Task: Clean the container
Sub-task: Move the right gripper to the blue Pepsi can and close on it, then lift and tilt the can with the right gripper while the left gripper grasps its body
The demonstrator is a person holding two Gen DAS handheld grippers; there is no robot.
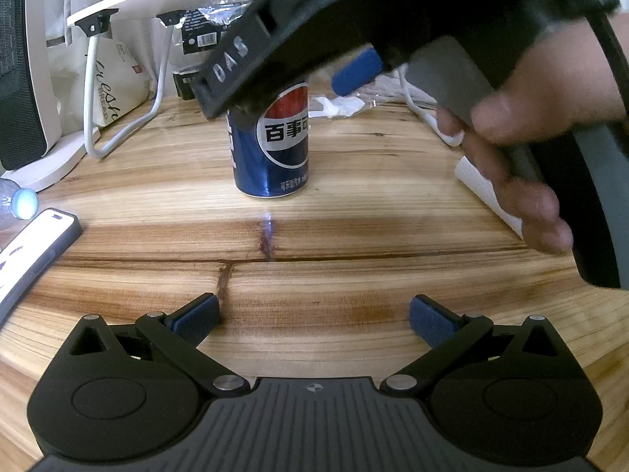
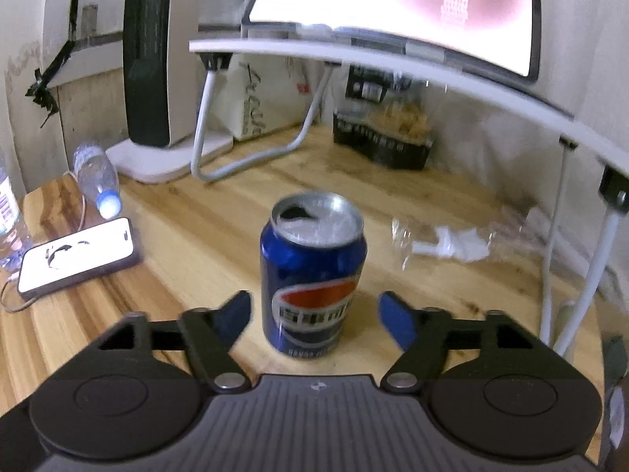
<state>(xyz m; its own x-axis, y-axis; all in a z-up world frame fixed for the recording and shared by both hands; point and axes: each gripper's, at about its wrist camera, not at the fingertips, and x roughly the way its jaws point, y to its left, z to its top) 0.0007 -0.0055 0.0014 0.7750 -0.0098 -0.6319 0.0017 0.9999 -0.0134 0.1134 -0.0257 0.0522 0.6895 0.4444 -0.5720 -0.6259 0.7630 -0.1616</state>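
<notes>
A blue Pepsi can point(image 2: 314, 275) stands upright on the wooden table point(image 2: 204, 236), its top opened. In the right wrist view my right gripper point(image 2: 314, 314) is open around the can's lower body, with a gap between each blue pad and the can. The left wrist view shows the same can point(image 1: 271, 149) farther off, with the right gripper point(image 1: 287, 86) coming down over its top, held by a person's hand point(image 1: 530, 118). My left gripper point(image 1: 314, 320) is open above bare wood in front of the can, with nothing between its fingers.
A phone point(image 2: 78, 253) and a lying water bottle point(image 2: 96, 177) are at the left. A white monitor riser point(image 2: 354, 55) spans the back, with a snack bag point(image 2: 381, 133) under it. Clear plastic wrapping point(image 2: 452, 244) lies right of the can.
</notes>
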